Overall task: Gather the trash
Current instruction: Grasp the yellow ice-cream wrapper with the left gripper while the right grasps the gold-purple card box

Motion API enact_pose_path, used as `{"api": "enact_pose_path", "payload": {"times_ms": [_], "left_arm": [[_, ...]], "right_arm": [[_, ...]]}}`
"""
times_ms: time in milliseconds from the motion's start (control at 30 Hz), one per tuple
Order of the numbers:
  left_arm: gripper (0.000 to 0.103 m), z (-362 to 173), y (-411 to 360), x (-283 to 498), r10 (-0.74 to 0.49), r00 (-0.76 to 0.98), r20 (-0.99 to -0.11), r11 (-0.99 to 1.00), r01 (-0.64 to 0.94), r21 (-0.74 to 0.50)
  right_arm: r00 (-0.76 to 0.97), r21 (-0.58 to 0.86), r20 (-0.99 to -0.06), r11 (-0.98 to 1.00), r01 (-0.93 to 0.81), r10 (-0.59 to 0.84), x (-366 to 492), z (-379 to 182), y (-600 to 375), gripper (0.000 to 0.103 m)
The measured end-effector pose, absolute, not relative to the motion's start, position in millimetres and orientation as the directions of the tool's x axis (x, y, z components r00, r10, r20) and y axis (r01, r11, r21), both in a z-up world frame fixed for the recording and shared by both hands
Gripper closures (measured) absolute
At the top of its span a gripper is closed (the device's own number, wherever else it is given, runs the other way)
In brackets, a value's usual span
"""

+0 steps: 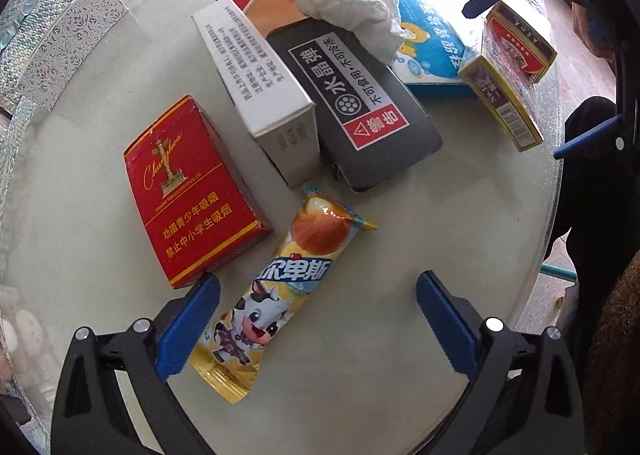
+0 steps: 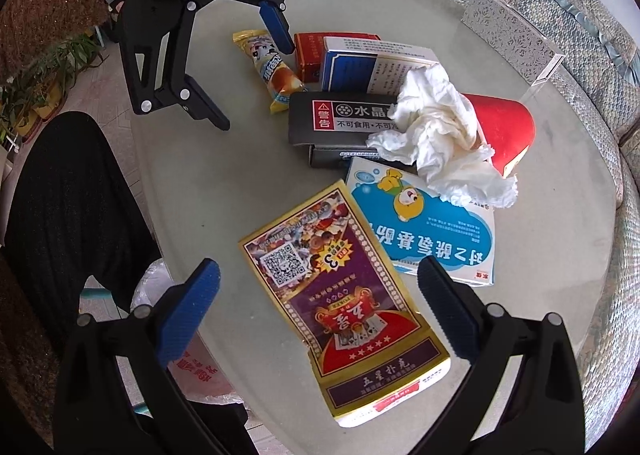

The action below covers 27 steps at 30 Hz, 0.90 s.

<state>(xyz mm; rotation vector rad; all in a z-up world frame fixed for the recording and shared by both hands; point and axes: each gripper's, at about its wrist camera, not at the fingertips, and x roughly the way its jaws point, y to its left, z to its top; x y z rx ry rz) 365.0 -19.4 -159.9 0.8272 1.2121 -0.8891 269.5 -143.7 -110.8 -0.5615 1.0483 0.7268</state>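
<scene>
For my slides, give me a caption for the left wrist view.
Open left gripper poised over a candy wrapper beside a red cigarette pack on a cluttered glass table.

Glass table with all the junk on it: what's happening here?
A person holds tongs in each hand over litter on the glass table. The left tongs are open around the ice cream wrapper; the right tongs are open over the playing card box. Nothing is gripped yet.
</scene>
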Motion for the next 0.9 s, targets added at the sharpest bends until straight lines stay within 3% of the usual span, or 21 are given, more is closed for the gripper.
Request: {"api": "enact_pose_path", "payload": {"times_ms": [67,100,300,400,467,667,900], "left_arm": [[0.007,-160.1,-18.8,368.3,-0.121,0.118,-0.986,0.438,0.897,0.054],[0.007,-159.9,-18.6,368.2,-0.117,0.12,-0.986,0.444,0.894,0.056],[0.009,-155.4,-23.7,361.0,-0.093,0.189,-0.978,0.458,0.88,0.127],[0.019,-152.9,-26.0,354.3,-0.091,0.195,-0.977,0.479,0.868,0.129],[0.032,-151.2,-24.9,349.9,-0.098,0.186,-0.978,0.497,0.86,0.114],[0.056,-147.1,-27.1,342.2,-0.1,0.185,-0.978,0.568,0.817,0.096],[0.071,-144.4,-27.6,319.7,-0.064,0.206,-0.976,0.705,0.702,0.102]], "right_arm": [[0.311,-0.084,-0.919,0.651,-0.754,0.241,267.8,-115.9,-141.5,0.01],[0.32,-0.102,-0.922,0.658,-0.746,0.22,267.5,-118.6,-141.4,0.024],[0.344,-0.112,-0.917,0.7,-0.705,0.2,267.1,-118.9,-146.1,0.035],[0.355,-0.114,-0.916,0.727,-0.678,0.188,268.2,-117.6,-147.6,0.037],[0.363,-0.113,-0.914,0.748,-0.654,0.18,269.0,-116.5,-148.1,0.037],[0.38,-0.116,-0.914,0.805,-0.582,0.143,268.2,-115.4,-149.6,0.038],[0.383,-0.093,-0.916,0.864,-0.495,0.121,270.5,-113.3,-157.6,0.039]]}}
